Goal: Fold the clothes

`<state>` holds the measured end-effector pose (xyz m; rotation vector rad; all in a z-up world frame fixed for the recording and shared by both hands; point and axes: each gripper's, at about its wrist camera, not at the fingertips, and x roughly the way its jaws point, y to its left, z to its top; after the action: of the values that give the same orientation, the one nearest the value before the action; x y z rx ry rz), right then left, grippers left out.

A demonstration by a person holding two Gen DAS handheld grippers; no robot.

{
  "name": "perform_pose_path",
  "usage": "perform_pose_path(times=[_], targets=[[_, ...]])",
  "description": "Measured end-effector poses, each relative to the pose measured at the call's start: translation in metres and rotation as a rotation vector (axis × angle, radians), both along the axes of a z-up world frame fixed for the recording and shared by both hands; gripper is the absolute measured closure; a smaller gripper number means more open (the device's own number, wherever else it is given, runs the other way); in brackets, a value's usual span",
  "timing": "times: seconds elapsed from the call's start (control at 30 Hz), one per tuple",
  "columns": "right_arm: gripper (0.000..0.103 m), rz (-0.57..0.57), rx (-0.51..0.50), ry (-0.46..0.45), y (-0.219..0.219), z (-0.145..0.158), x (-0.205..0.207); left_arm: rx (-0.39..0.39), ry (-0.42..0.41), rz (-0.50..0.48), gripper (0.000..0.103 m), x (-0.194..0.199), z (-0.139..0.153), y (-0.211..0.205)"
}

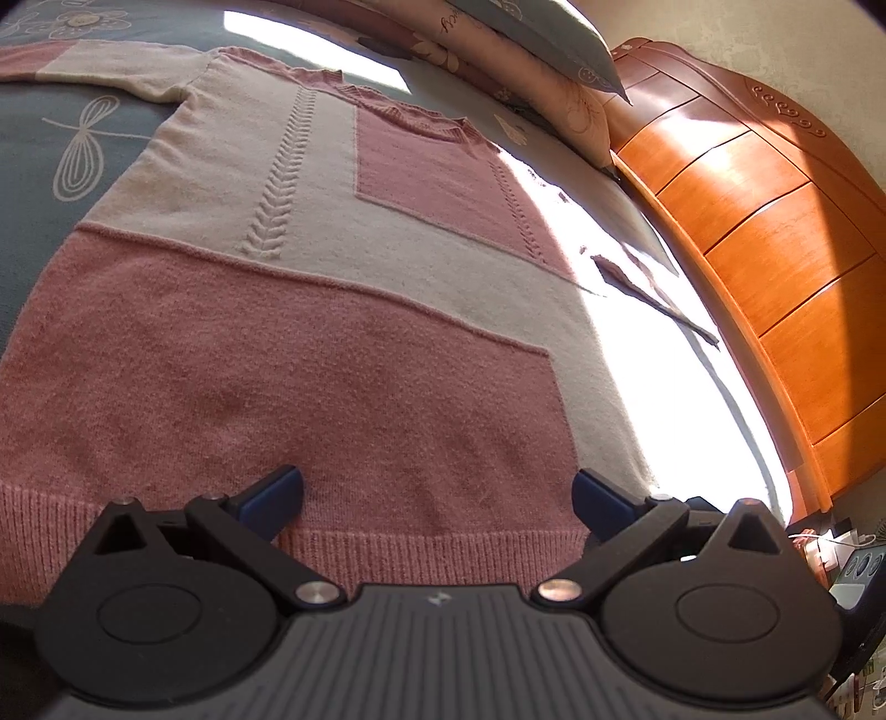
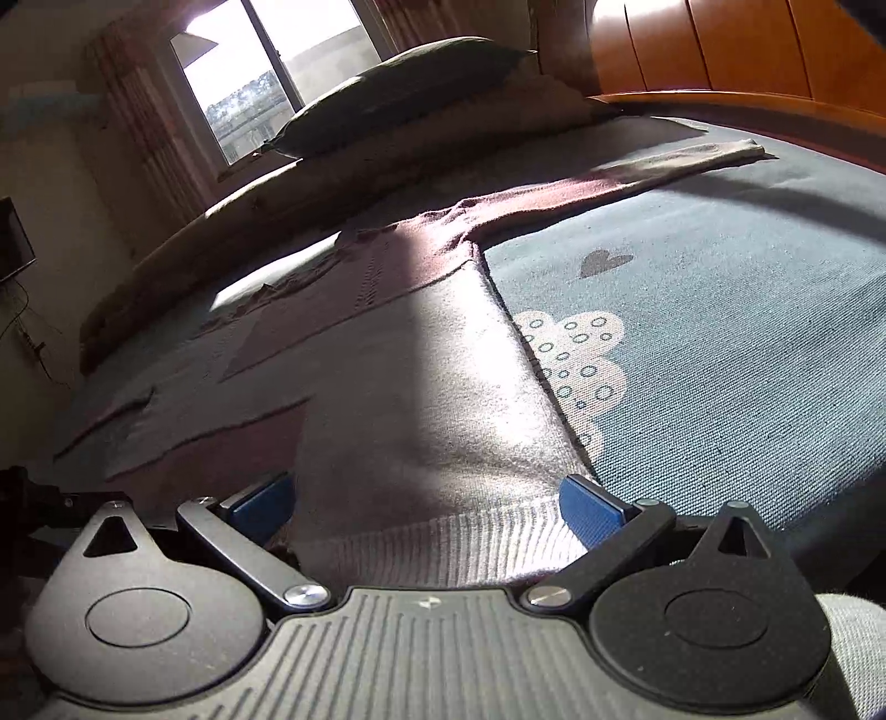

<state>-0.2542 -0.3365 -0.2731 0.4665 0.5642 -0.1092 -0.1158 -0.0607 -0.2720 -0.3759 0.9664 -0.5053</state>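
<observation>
bedspread (image 1: 83, 155) grey-blue w/ dragonfly print, cloud + heart prints in right view | pillows (image 1: 531, 50) stacked at bed head | orange wood headboard (image 1: 775, 232) | window (image 2: 243, 83) w/ curtains behind bed

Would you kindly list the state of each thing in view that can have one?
sweater: spread flat, unfolded
right sleeve: stretched out sideways on the bed
left gripper: open, over the ribbed hem
right gripper: open, over the hem corner
pillow: lying at the bed's head
</observation>
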Motion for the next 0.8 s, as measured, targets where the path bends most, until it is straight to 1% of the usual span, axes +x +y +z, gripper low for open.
perform_pose_path(times=[0.17,0.27,0.33,0.4,0.47,0.57,0.6,0.67,0.8], targets=[[0.0,0.015,-0.083,-0.018,0.006,0.009,0.012,-0.01,0.012,-0.009,0.001,0.002,0.0,0.003],[0.0,0.034,-0.053,0.01,0.004,0.003,0.022,-0.005,0.015,-0.016,0.001,0.003,0.0,0.003],[0.0,0.023,-0.064,0.019,0.0,-0.003,0.023,0.006,0.015,-0.026,0.001,0.003,0.001,0.002],[0.001,0.007,-0.06,0.008,-0.003,-0.005,0.019,0.031,0.013,-0.037,0.001,0.002,0.003,-0.001],[0.003,-0.016,-0.081,0.007,-0.003,-0.004,0.019,0.075,0.004,-0.05,0.001,-0.001,0.009,-0.007],[0.003,-0.013,-0.104,0.0,0.002,0.0,0.018,0.125,-0.074,-0.087,0.001,-0.01,0.022,-0.015],[0.003,-0.003,-0.108,-0.014,0.004,0.002,0.017,0.136,-0.091,-0.093,0.001,-0.012,0.026,-0.017],[0.002,0.03,-0.107,-0.044,0.008,0.007,0.02,0.143,-0.093,-0.09,0.001,-0.013,0.029,-0.017],[0.001,0.1,-0.108,-0.048,0.016,0.007,0.037,0.141,-0.047,-0.063,0.001,-0.011,0.023,-0.013]])
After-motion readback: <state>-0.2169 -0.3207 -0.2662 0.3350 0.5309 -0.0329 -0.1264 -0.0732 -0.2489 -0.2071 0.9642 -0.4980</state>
